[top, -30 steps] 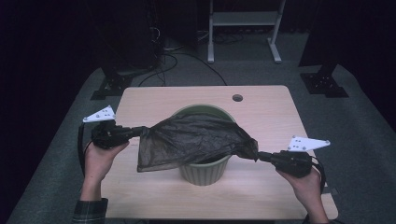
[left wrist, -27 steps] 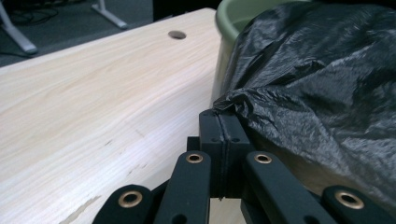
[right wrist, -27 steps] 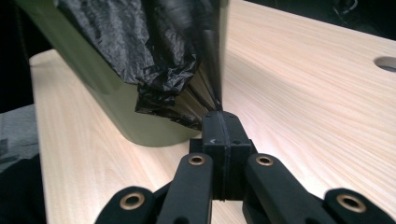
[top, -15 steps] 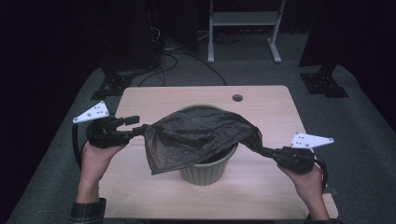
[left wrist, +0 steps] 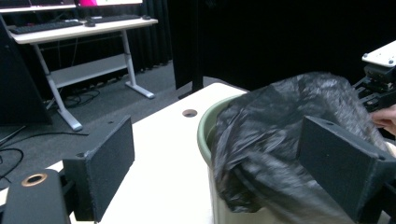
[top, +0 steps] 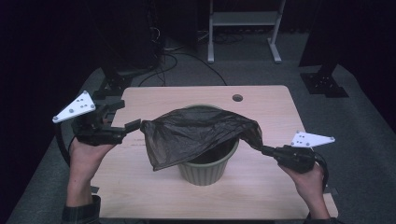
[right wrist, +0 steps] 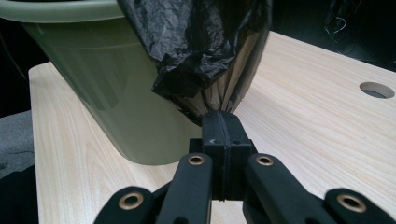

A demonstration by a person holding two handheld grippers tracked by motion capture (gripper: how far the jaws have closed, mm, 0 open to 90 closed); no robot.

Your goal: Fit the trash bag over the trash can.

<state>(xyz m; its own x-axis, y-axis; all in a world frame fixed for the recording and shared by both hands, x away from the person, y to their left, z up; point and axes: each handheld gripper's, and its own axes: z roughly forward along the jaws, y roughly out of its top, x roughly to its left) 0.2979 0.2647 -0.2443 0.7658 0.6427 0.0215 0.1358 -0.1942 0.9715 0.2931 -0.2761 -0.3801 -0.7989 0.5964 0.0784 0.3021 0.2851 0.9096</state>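
One green bin (top: pixel 205 165) at frame centre has a black bag (top: pixel 196 133) draped over it. The right tool (top: pixel 267 150) is clamped on the bag's edge. The left tool (top: pixel 125 115), jaws just opened wide, grips nothing.

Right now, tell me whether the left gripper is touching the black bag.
Apart. In the high view the left gripper stands open, with bare table between its jaw tips and the black bag; its jaws have just been opening, with nothing between them.
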